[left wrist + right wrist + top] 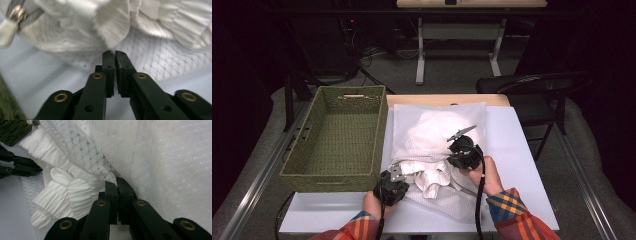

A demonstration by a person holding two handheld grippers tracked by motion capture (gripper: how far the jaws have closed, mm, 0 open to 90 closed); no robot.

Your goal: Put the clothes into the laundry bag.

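Observation:
A white mesh laundry bag [437, 120] lies on the white table [522, 165], with a ribbed white garment [432, 177] spilling from its near opening. My left gripper [408, 175] is at the garment's left side. In the left gripper view its jaws [115, 52] are pressed together on a tapered tip of the garment [107, 27], over the mesh [155, 62]. My right gripper [448, 162] is at the bag's opening. In the right gripper view it [117, 180] is shut on the bag's lacy edge [100, 162], beside the garment [70, 192].
A green woven basket [332, 175] stands on the table's left part, close to my left hand. The bag's metal zipper pull [13, 15] hangs at its left end. A black chair [532, 85] stands beyond the table's far right corner. Bare table lies to the right.

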